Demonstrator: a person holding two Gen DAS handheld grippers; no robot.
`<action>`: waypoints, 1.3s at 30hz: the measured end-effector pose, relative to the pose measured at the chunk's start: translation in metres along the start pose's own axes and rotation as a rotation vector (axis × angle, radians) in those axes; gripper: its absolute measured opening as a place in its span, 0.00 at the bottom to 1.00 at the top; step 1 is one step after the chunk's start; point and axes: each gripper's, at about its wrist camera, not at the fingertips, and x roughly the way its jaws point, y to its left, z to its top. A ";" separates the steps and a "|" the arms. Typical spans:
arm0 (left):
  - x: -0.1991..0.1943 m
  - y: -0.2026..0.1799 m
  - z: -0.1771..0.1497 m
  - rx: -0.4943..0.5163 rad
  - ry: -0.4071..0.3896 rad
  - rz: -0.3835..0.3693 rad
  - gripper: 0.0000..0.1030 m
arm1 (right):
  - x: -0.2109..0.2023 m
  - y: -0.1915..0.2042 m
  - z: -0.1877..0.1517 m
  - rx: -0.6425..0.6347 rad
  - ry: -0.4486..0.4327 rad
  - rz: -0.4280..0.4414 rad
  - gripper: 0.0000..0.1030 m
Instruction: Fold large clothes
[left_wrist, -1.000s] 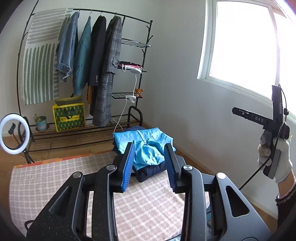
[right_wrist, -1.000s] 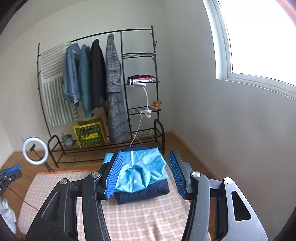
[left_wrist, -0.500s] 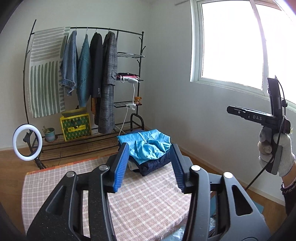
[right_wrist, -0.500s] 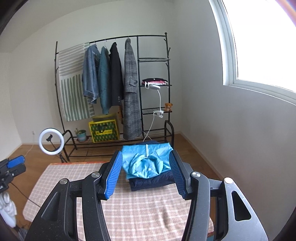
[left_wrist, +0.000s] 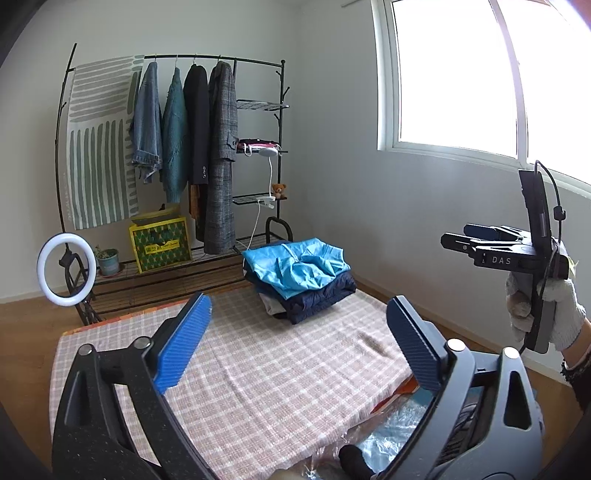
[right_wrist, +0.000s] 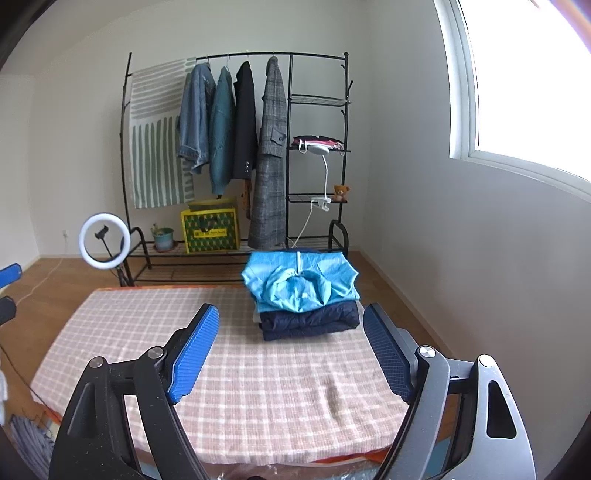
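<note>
**One readable mark: "DAS"**

From my left wrist view I read white capitals "DAS" on the black side of the right gripper (left_wrist: 476, 242), held at the right edge by a gloved hand (left_wrist: 550, 314). The yellow box (left_wrist: 161, 243) on the far rack bears a label, but I cannot make out its print.

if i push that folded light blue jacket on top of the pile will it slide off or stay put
The light blue jacket looks thin and shiny, so it would probably slide easily over the navy garment beneath. Its crumpled hood and soft folds suggest it is floppy; a push would likely bunch it and undo the fold. It probably weighs little.
</note>
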 end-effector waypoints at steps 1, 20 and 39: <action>0.000 0.000 -0.005 -0.001 0.001 0.001 1.00 | 0.000 0.001 -0.006 0.009 -0.001 -0.005 0.79; 0.059 0.035 -0.073 -0.083 0.132 0.077 1.00 | 0.044 0.022 -0.069 0.077 0.007 -0.089 0.91; 0.135 0.056 -0.105 -0.023 0.166 0.138 1.00 | 0.120 0.045 -0.084 0.059 -0.012 -0.115 0.91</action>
